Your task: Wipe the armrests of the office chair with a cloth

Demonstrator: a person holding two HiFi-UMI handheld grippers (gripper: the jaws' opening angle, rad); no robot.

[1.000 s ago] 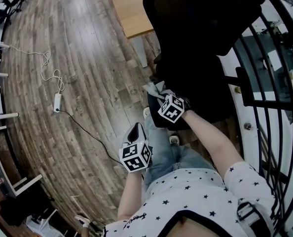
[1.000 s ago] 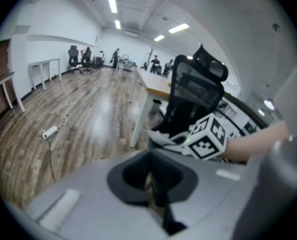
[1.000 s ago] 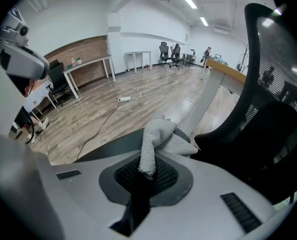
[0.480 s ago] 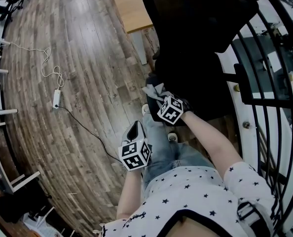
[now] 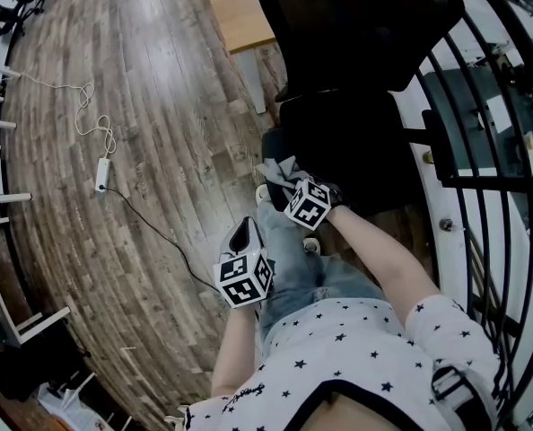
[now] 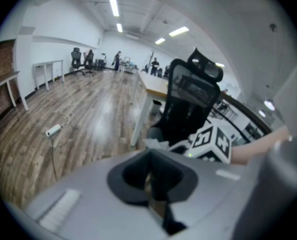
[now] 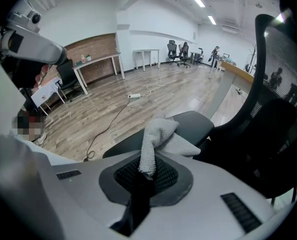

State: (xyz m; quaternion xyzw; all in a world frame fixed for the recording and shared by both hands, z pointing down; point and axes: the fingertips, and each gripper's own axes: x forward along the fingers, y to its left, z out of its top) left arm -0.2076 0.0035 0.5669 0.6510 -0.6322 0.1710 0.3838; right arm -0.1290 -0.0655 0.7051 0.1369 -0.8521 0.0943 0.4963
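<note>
A black office chair (image 5: 356, 70) stands in front of me; its left armrest (image 5: 275, 144) also shows in the right gripper view as a dark pad (image 7: 188, 126). My right gripper (image 5: 291, 183) is shut on a grey cloth (image 5: 279, 169), and the bunched cloth (image 7: 157, 136) lies on the near end of that armrest. The cloth runs back between the right gripper's (image 7: 147, 168) jaws. My left gripper (image 5: 242, 239) hangs low at my left side, away from the chair, shut and holding nothing (image 6: 151, 184).
Wooden floor lies to the left, with a power strip (image 5: 100, 179) and its white cable (image 5: 87, 119). A light wooden desk (image 5: 235, 16) stands behind the chair. A black railing (image 5: 482, 178) runs close along the right. White tables (image 7: 96, 64) stand far off.
The right gripper and the cloth have slid a little toward me along the armrest, baring more of its far end. The left gripper has barely moved.
</note>
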